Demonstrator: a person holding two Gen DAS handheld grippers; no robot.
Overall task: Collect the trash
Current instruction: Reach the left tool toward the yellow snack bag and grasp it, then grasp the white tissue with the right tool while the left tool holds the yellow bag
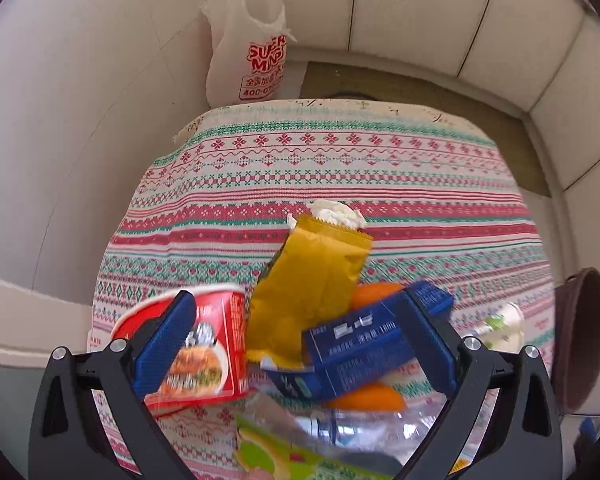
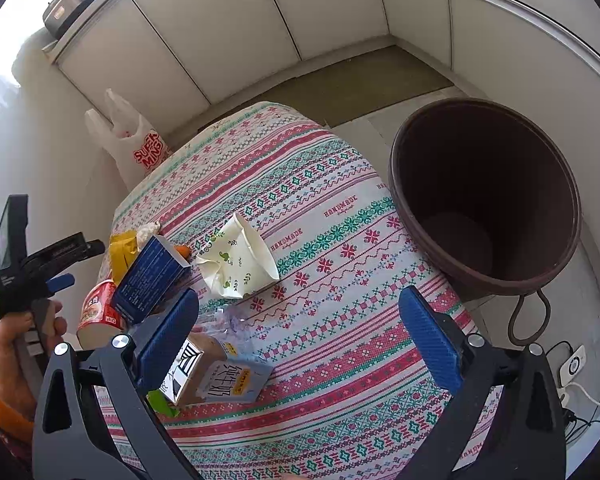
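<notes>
The near-left part of the desk (image 2: 340, 216) is crowded: a red instant-noodle cup (image 1: 204, 344), a yellow foil wrapper (image 1: 312, 280), a dark blue carton (image 1: 364, 344) and orange peel pieces (image 1: 374, 294) lie packed together, touching or overlapping. A crumpled white paper bag with green print (image 2: 240, 264) is set near the desk's middle. Open cloth is left along the far edge and toward the right edge, beside which a brown round plastic bin (image 2: 488, 196) stands open-mouthed. A white plastic shopping bag (image 1: 248, 40) blocks the far-left corner.
</notes>
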